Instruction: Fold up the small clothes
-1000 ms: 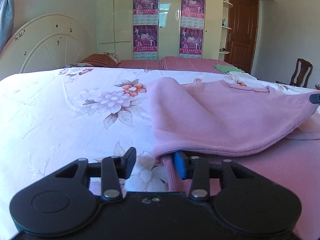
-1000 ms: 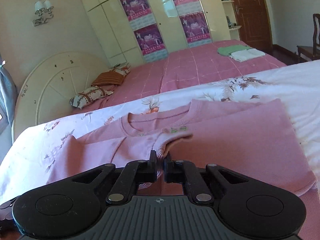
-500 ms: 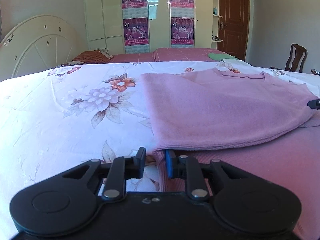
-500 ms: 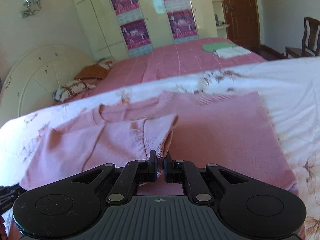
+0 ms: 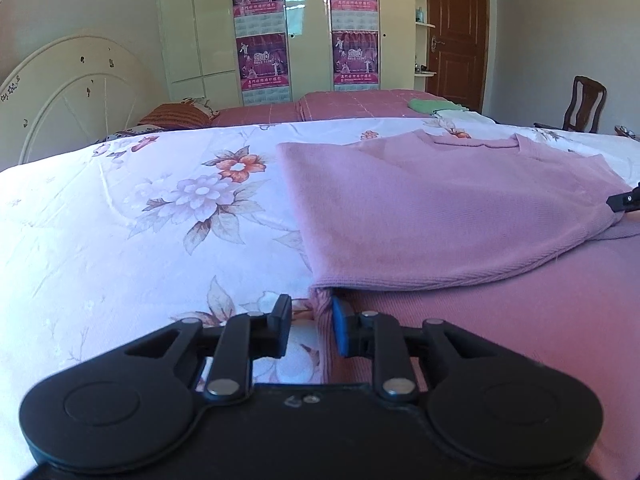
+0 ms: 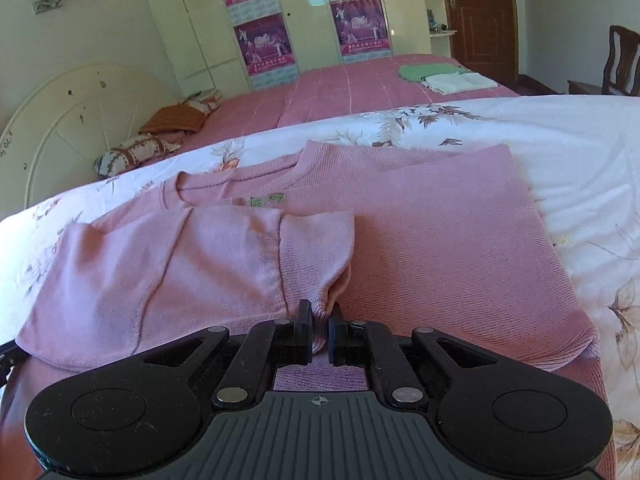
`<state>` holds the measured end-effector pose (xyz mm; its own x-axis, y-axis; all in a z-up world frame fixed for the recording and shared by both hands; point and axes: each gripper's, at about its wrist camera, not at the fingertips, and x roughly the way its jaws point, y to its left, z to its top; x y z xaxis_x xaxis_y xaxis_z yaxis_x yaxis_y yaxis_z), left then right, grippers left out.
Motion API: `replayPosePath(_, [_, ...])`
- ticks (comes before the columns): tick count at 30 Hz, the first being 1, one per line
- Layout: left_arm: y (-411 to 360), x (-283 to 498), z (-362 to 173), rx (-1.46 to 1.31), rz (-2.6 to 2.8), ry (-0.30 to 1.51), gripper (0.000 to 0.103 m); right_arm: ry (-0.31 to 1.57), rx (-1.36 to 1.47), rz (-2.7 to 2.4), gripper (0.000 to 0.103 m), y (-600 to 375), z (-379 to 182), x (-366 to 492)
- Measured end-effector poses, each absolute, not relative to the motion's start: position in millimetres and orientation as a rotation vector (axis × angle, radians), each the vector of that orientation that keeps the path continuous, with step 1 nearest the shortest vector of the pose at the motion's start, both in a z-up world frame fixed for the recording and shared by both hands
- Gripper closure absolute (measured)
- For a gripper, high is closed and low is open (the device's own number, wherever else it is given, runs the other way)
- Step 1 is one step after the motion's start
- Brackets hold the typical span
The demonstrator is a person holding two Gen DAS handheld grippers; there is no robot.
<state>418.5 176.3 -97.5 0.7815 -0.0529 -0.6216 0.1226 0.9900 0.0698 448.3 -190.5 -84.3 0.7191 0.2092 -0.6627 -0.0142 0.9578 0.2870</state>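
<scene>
A pink knit sweater [image 5: 460, 208] lies on the floral bedsheet [image 5: 120, 232], its left side folded over the body. My left gripper [image 5: 311, 330] sits low at the folded hem's corner, jaws parted, with a strip of hem between them but not pinched. In the right wrist view the sweater [image 6: 420, 248] spreads ahead, its folded part [image 6: 160, 268] with the sleeve cuff lying across the middle. My right gripper [image 6: 319, 338] is shut on the sleeve cuff edge.
A second bed with a pink cover [image 6: 340, 88] stands beyond, with folded green and white clothes [image 6: 444, 76] on it. A white headboard [image 5: 72, 96], pillows [image 6: 140, 148], a wardrobe with posters [image 5: 304, 28], a door and a wooden chair [image 5: 584, 104] lie further off.
The folded side has been laid down flat across the sweater. My left gripper's jaws have widened after narrowing. The right gripper stays shut on the cuff, lower over the body.
</scene>
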Motion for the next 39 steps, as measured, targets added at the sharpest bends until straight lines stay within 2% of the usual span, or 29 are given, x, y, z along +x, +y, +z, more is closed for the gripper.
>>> replayPosePath(1, [180,413,-93,0.095,-0.097,0.645,0.074,0.752,0.275,0.113,0.097,-193,-82,446])
replayPosePath(6, [178,421,-74,0.021,-0.160,0.552,0.074,0.635,0.294,0.065,0.098,-205,-55,430])
replayPosePath(8, [166,440,-76,-0.006,-0.213,0.565,0.067,0.623,0.285,0.115,0.098,-198,-50,434])
replayPosePath(10, [152,458,-89,0.001,-0.224,0.590,0.052,0.640,0.247,0.153,0.098,-184,-54,444])
replayPosePath(12, [148,478,-109,0.009,-0.225,0.708,0.046,0.677,0.190,0.179,0.097,-172,-66,455])
replayPosePath(14, [152,476,-102,0.009,-0.230,0.658,0.053,0.774,0.154,0.123,0.098,-174,-86,469])
replayPosePath(18, [162,493,-87,-0.003,-0.236,0.587,0.052,0.653,0.232,0.134,0.097,-196,-71,466])
replayPosePath(20, [162,515,-83,-0.005,-0.230,0.595,0.052,0.665,0.274,0.109,0.097,-205,-73,480])
replayPosePath(23, [161,545,-82,-0.011,-0.235,0.613,0.052,0.703,0.358,0.110,0.086,-217,-81,502])
replayPosePath(27, [162,570,-93,-0.054,-0.245,0.660,0.051,0.706,0.383,0.139,0.059,-221,-86,512])
replayPosePath(29, [164,576,-108,-0.077,-0.236,0.700,0.051,0.725,0.375,0.154,0.059,-219,-89,516])
replayPosePath(31, [166,569,-114,-0.091,-0.233,0.664,0.051,0.730,0.328,0.172,0.060,-213,-90,516])
replayPosePath(32, [167,567,-114,-0.095,-0.227,0.648,0.051,0.732,0.302,0.188,0.065,-210,-90,516])
replayPosePath(33, [168,563,-114,-0.104,-0.214,0.622,0.052,0.737,0.273,0.215,0.096,-207,-90,516])
replayPosePath(39, [171,563,-113,-0.116,-0.186,0.617,0.050,0.561,0.237,0.111,0.099,-214,-80,485])
